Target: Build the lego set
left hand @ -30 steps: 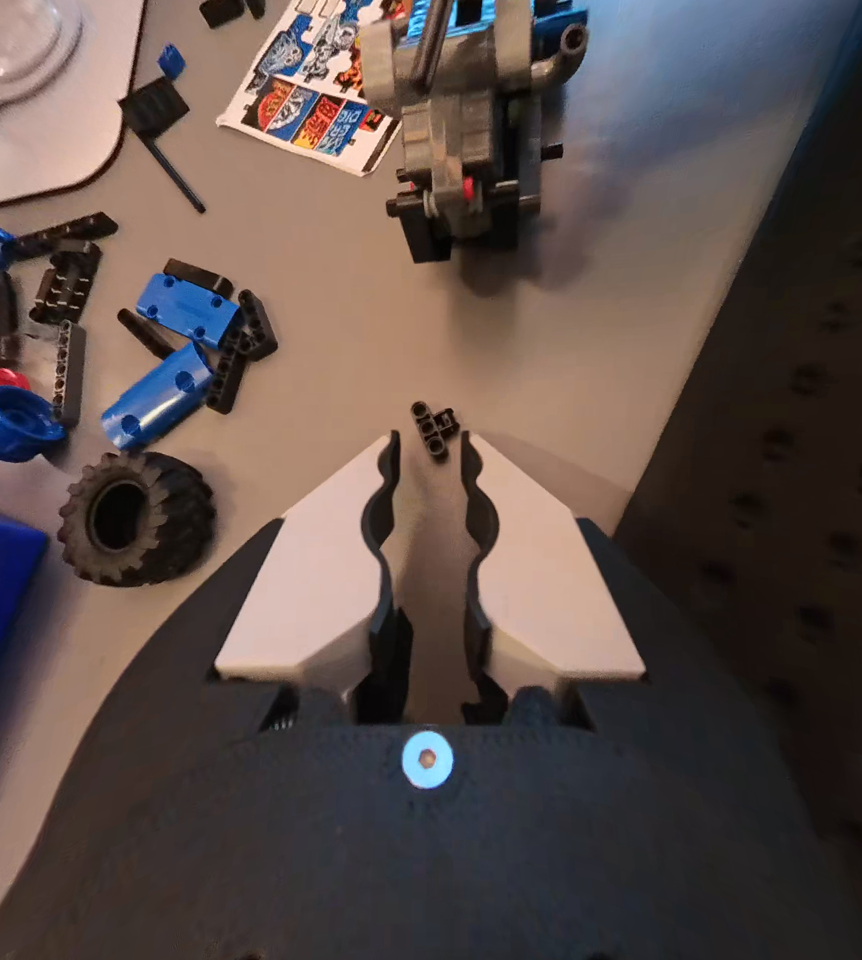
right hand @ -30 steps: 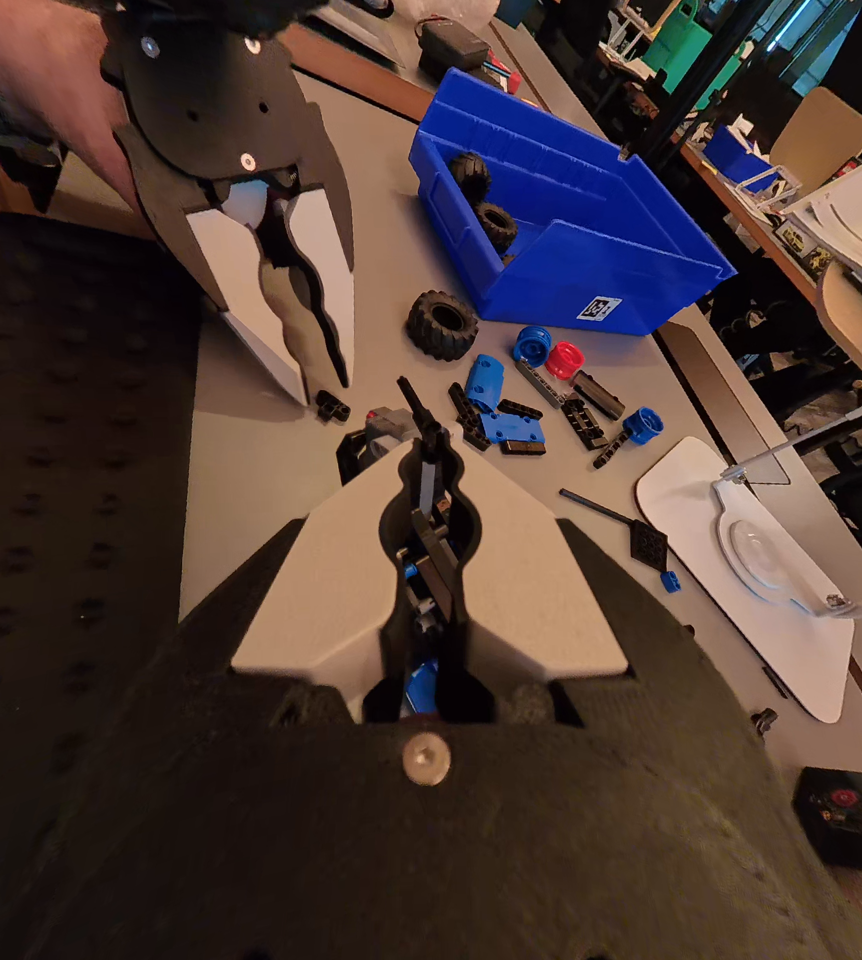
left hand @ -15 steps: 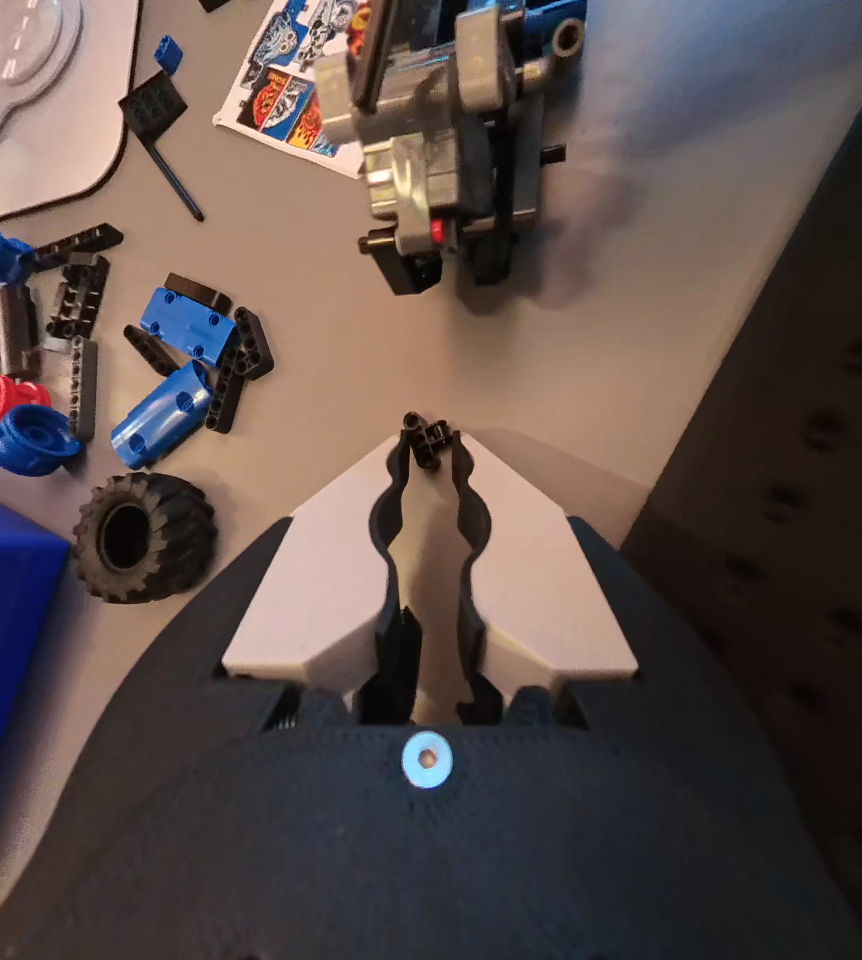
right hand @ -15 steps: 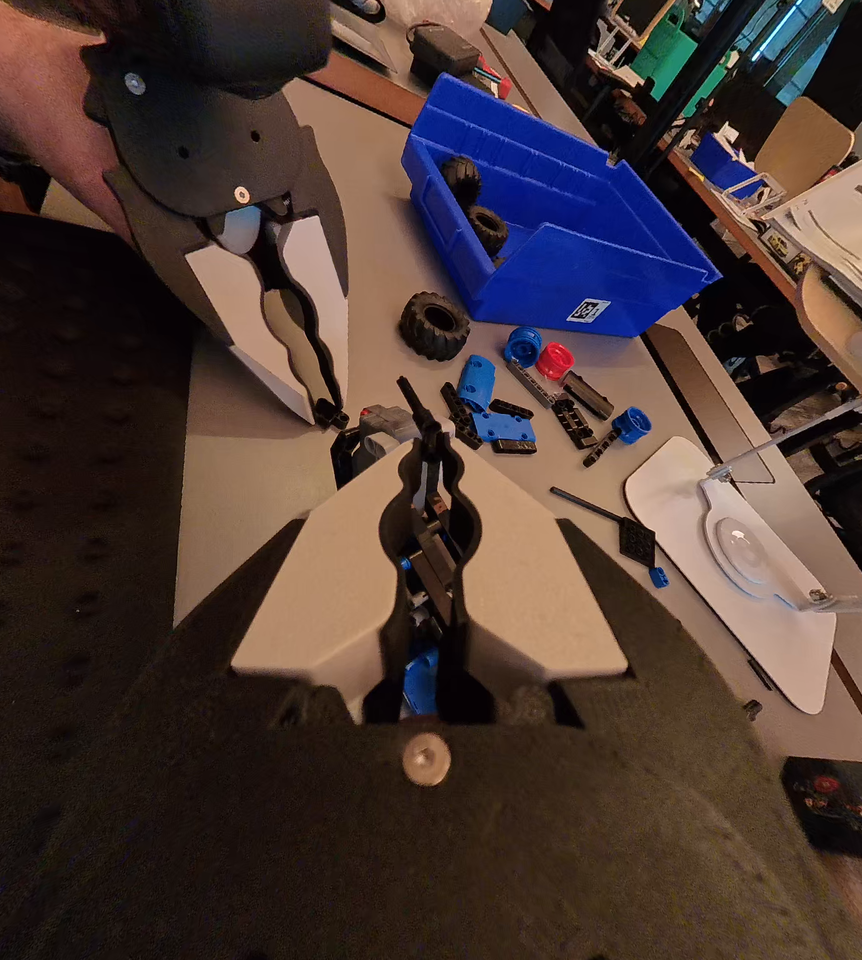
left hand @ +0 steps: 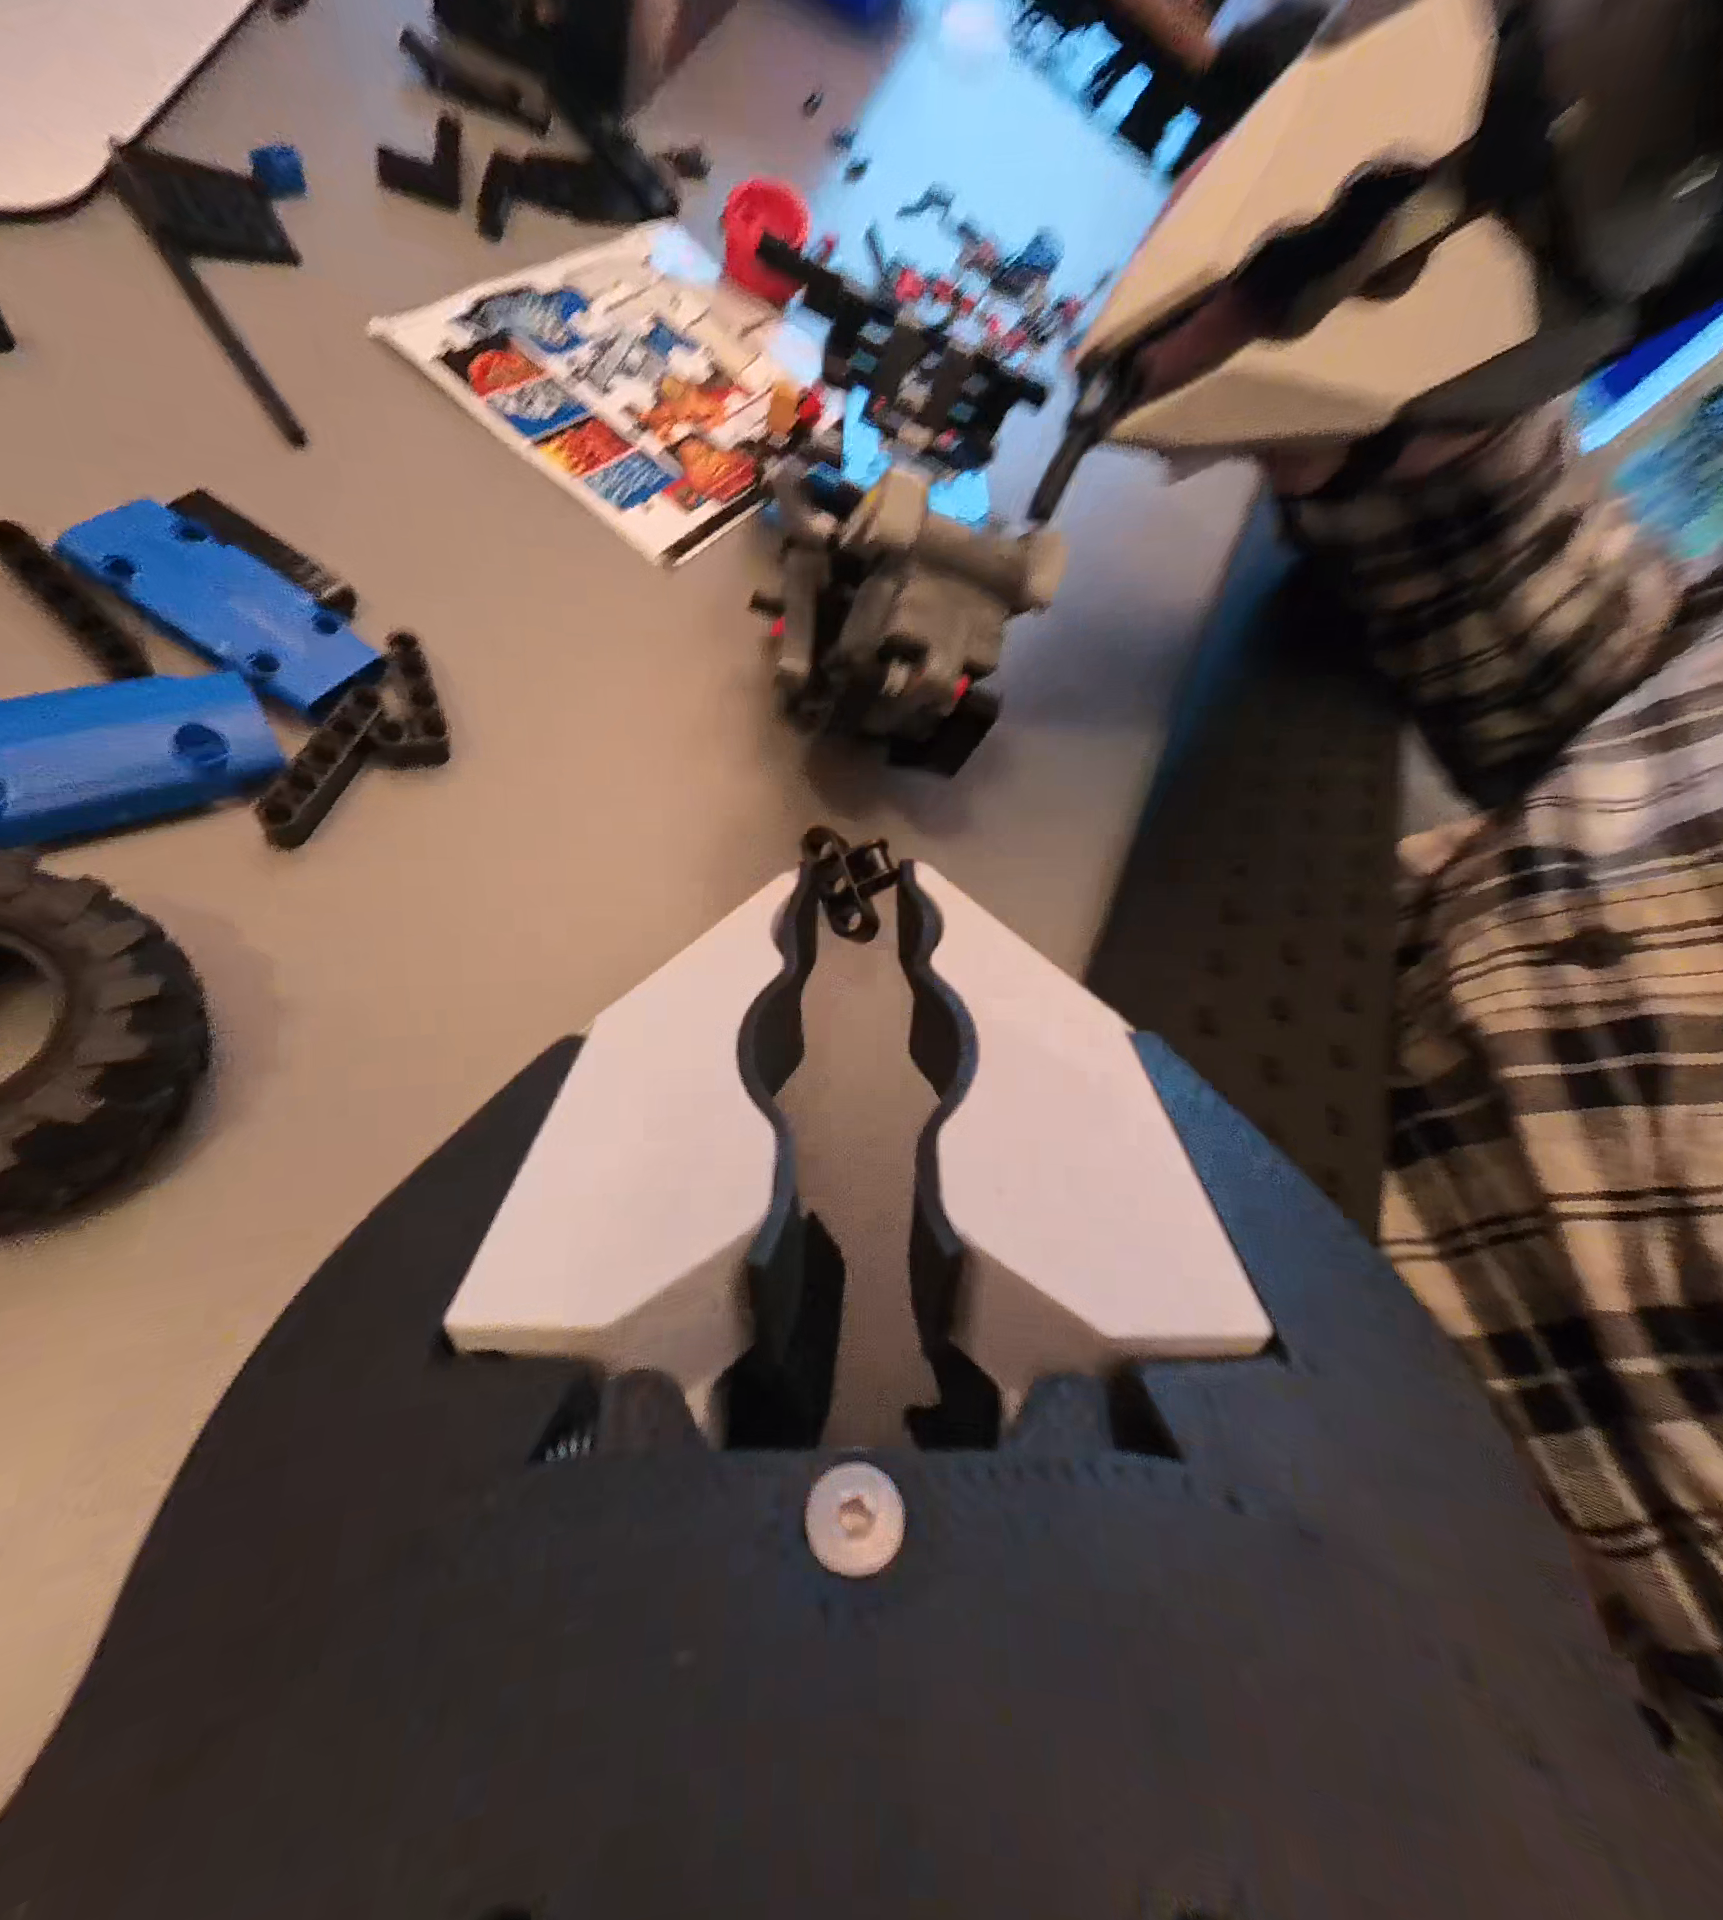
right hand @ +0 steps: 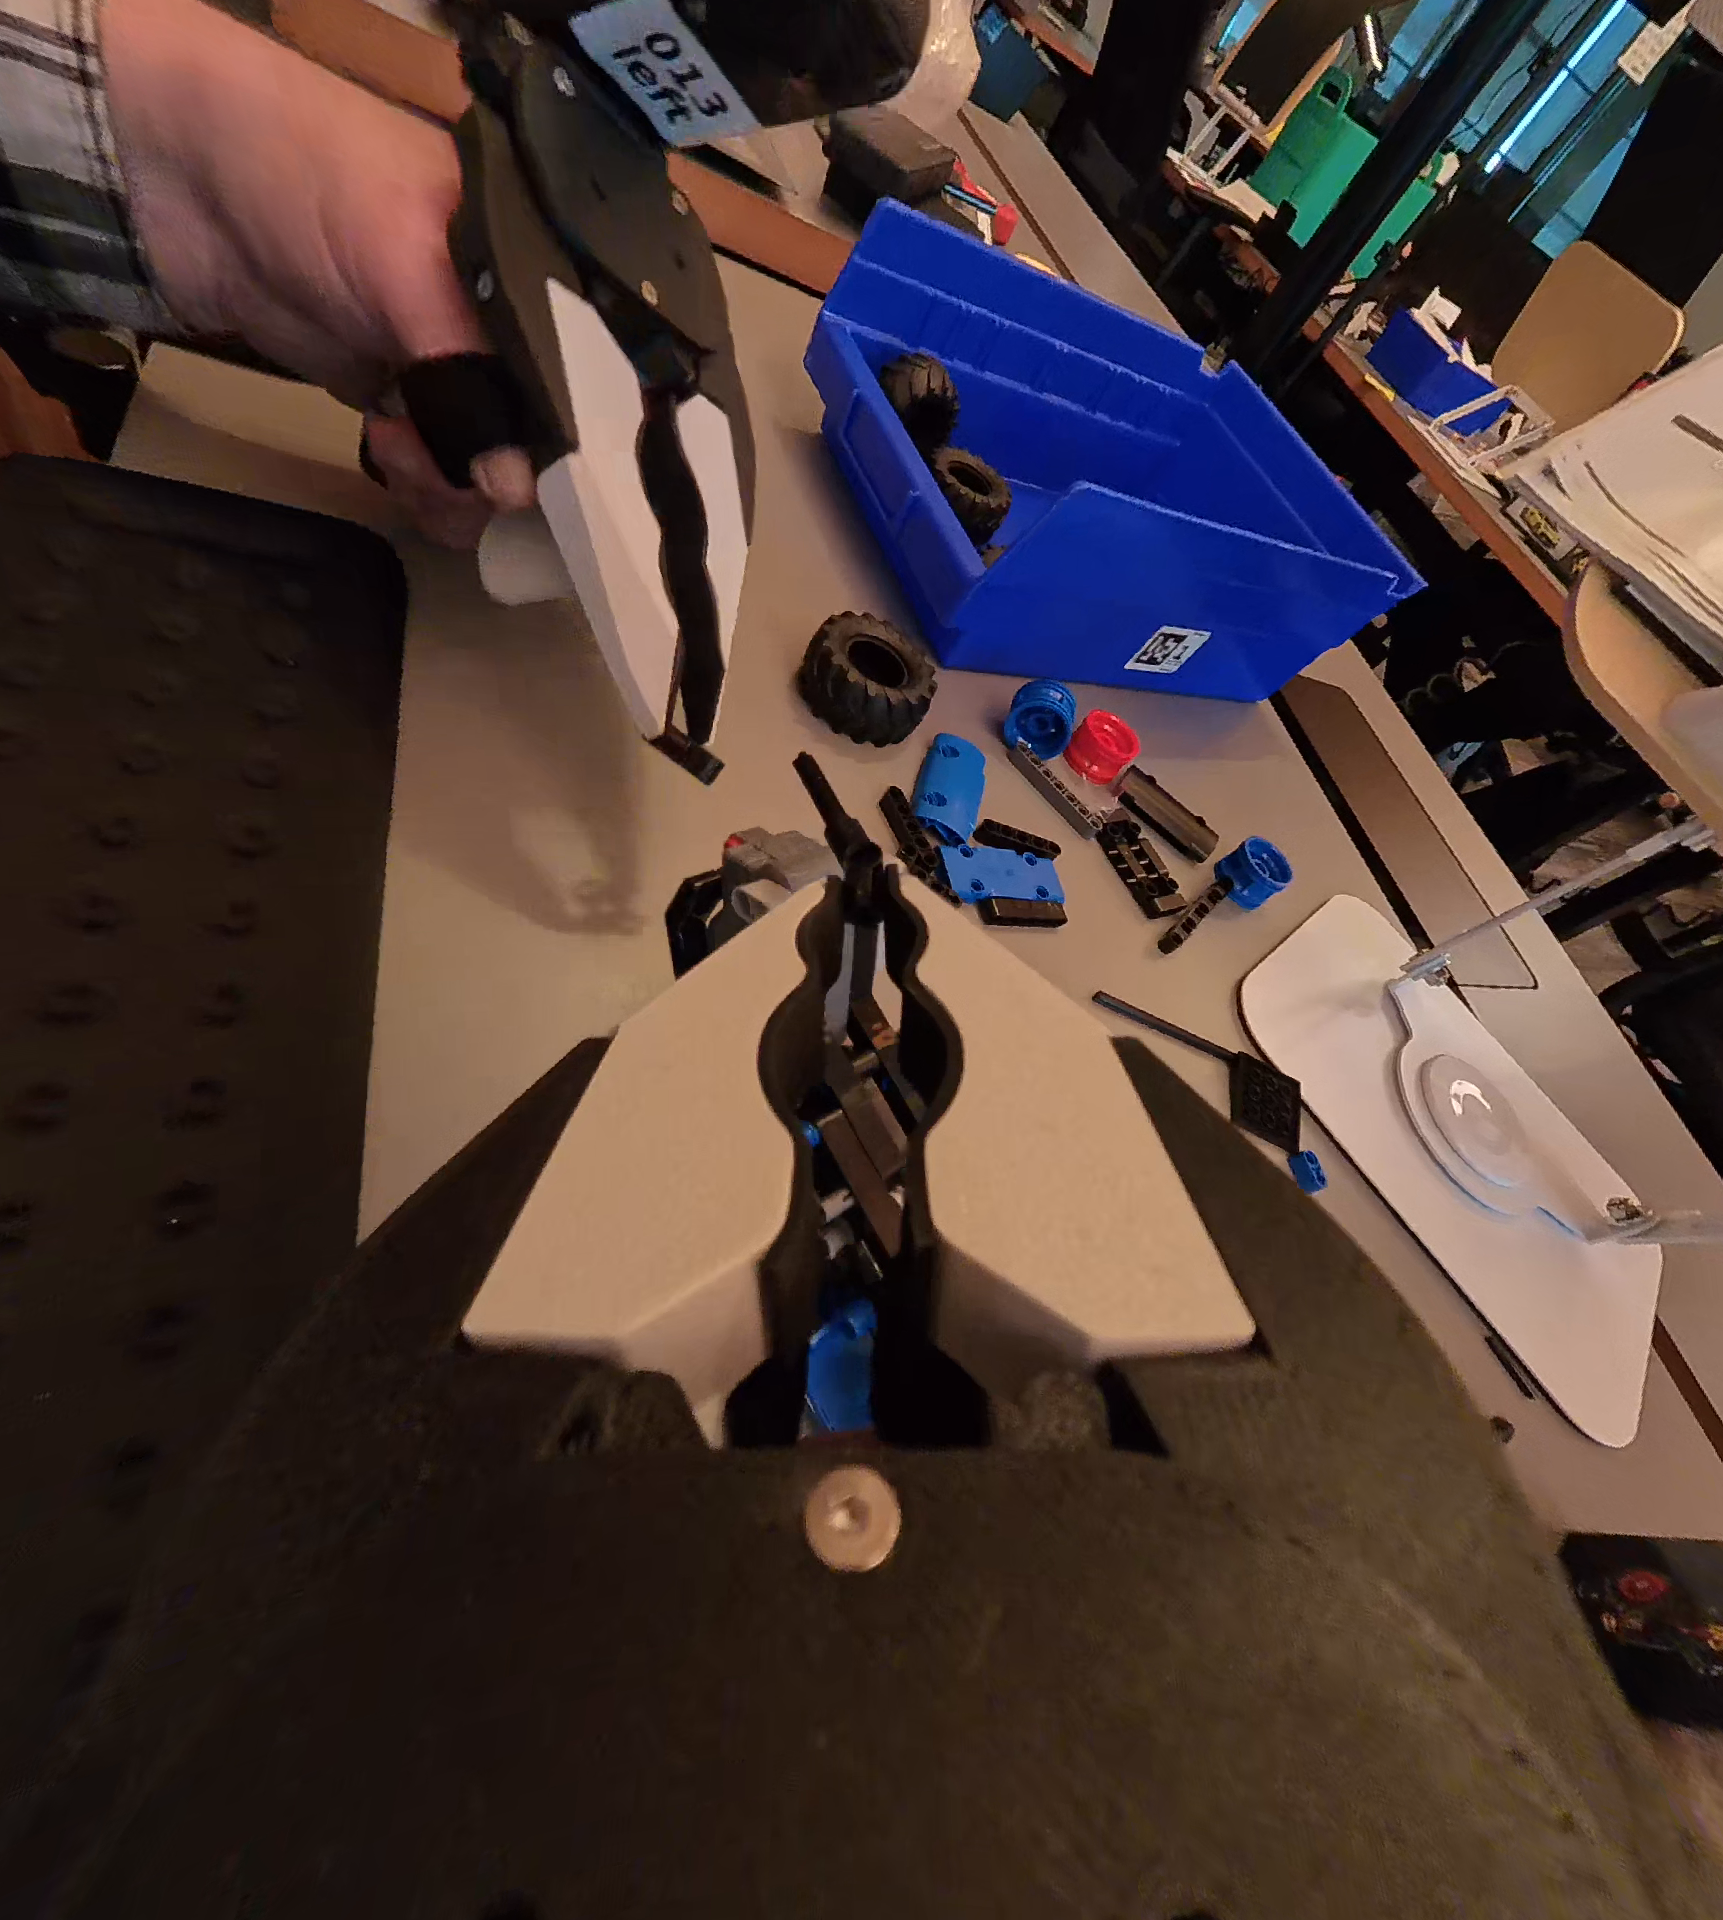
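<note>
My left gripper (left hand: 852, 878) is shut on a small black connector piece (left hand: 846, 902) at its fingertips and holds it above the grey table. It also shows in the right wrist view (right hand: 693, 740), raised at upper left, with the piece (right hand: 699, 761) at its tip. My right gripper (right hand: 862, 894) is shut on the part-built model, a black and blue frame (right hand: 862, 1117) with a black axle (right hand: 826, 805) sticking out past the tips. The model's grey block (left hand: 914, 613) rests near the table, ahead of my left gripper. The right gripper (left hand: 1096, 400) shows blurred at upper right.
Blue bin (right hand: 1148, 613) with two tyres at the back. Loose tyre (right hand: 867, 677), blue panels (left hand: 213, 613), black beams, red hub (right hand: 1101, 743) and blue hub (right hand: 1041, 715) lie scattered. Sticker sheet (left hand: 608, 405) lies beyond the model. White board with a magnifier (right hand: 1439, 1195) is right. Black perforated mat (right hand: 109, 935) borders the table. About 10 cm separates my left fingertips from my right.
My left gripper closed on the small black connector, lifted it off the table and swung towards the model. The right gripper kept its hold on the model and tilted it.
</note>
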A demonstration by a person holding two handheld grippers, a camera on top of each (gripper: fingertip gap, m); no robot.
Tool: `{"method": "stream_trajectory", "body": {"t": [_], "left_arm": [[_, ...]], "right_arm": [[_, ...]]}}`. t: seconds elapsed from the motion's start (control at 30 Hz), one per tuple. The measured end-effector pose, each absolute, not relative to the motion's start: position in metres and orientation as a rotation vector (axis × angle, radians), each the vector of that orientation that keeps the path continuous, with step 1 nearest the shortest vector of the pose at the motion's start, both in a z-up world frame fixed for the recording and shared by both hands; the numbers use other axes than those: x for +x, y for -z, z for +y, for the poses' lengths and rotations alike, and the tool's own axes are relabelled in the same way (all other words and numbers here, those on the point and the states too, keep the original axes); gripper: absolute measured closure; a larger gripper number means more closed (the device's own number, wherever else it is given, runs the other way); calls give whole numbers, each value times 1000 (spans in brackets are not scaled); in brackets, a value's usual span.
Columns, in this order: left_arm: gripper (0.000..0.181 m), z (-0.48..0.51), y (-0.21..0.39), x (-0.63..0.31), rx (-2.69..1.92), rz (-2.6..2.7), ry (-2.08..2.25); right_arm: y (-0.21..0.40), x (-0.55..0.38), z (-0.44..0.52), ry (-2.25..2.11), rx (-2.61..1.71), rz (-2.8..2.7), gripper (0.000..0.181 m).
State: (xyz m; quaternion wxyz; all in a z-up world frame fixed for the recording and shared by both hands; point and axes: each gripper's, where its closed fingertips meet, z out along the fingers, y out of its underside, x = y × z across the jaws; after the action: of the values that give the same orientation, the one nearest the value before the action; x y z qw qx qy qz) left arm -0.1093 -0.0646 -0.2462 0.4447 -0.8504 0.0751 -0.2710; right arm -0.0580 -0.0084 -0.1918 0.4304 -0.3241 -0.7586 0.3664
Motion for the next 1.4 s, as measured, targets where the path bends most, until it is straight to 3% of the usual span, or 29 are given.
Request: {"method": "stream_trajectory", "body": {"t": [0.17, 0.37, 0.47, 0.73, 1.0, 1.1, 1.4], "left_arm": [[168, -69, 219, -90, -1970, 227, 918], [167, -82, 254, -71, -2182, 337, 981], [167, -84, 285, -77, -2350, 375, 863], [154, -74, 284, -103, -2360, 464, 468], [157, -68, 291, -104, -2363, 685, 5], [175, -66, 294, -107, -2374, 646, 13], [175, -70, 266, -86, -2238, 464, 511]], "right_arm": [[188, -54, -20, -922, -730, -1913, 176], [190, -51, -21, -920, -717, -1928, 176], [190, -51, -21, -923, -717, -1927, 176], [188, -50, -19, -929, -722, -1918, 177], [187, -49, -19, -922, -715, -1916, 176], [187, -48, -19, -917, -716, -1912, 176], [191, -45, -26, -869, -649, -1942, 177]]}}
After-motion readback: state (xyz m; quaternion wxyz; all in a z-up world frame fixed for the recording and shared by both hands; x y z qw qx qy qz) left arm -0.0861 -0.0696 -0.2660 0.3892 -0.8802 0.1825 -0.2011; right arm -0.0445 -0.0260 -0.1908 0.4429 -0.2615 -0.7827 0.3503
